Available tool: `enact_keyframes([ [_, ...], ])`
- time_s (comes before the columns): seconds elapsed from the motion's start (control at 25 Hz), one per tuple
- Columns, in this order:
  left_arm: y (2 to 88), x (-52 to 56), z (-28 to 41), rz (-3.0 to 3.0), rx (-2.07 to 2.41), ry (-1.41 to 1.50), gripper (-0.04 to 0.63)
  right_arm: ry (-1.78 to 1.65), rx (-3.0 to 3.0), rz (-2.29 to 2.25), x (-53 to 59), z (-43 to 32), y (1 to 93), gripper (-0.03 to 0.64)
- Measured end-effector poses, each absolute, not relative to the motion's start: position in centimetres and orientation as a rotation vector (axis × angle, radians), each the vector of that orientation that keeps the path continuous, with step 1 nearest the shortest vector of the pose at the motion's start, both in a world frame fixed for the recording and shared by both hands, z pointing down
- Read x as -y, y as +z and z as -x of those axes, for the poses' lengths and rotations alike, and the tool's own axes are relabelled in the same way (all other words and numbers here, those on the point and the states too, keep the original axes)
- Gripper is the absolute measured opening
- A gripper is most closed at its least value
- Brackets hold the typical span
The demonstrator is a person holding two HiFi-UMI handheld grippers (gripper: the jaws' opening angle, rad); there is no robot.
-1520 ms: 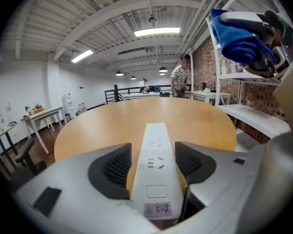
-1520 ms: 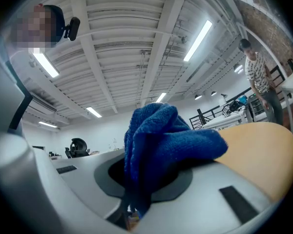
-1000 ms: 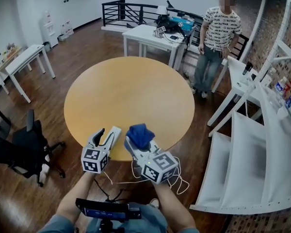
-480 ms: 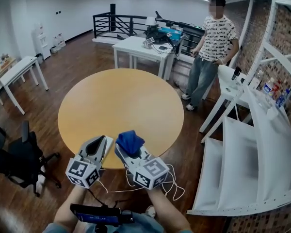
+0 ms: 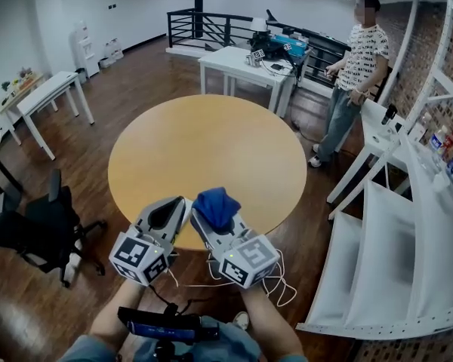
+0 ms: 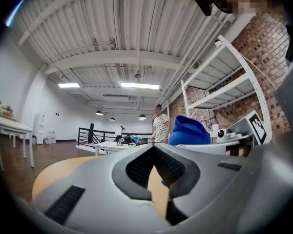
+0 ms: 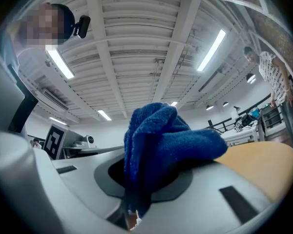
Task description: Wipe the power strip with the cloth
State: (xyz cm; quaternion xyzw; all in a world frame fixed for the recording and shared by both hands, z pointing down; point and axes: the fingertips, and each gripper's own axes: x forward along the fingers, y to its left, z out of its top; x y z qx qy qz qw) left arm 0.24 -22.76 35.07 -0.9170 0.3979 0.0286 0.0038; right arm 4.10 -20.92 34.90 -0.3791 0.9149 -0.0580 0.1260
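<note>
Cloth [image 5: 216,204] bunched, clamped in right gripper [image 5: 210,219], lower centre, just beside left gripper [image 5: 180,205], jaws together, at table [image 5: 211,142] edge.

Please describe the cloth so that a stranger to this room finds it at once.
Start at the round wooden table. Over its near edge the right gripper is shut on the cloth. It is a bunched, deep blue wad; the left gripper beside it is shut and empty.

Grey left gripper [image 5: 183,200] and right gripper [image 5: 210,219] with black-and-white marker cubes [image 5: 140,256], white cables [image 5: 275,289], grey-blue sleeves [image 5: 87,349]
</note>
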Motion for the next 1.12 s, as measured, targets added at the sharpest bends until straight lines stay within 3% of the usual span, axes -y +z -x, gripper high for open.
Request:
enact_keyframes([
  [1.12, 34.9, 22.1, 0.6, 2.828, -1.262, 0.064, 0.005, -0.038, -2.669, 1.202, 21.0, -4.3, 34.3, 0.058],
])
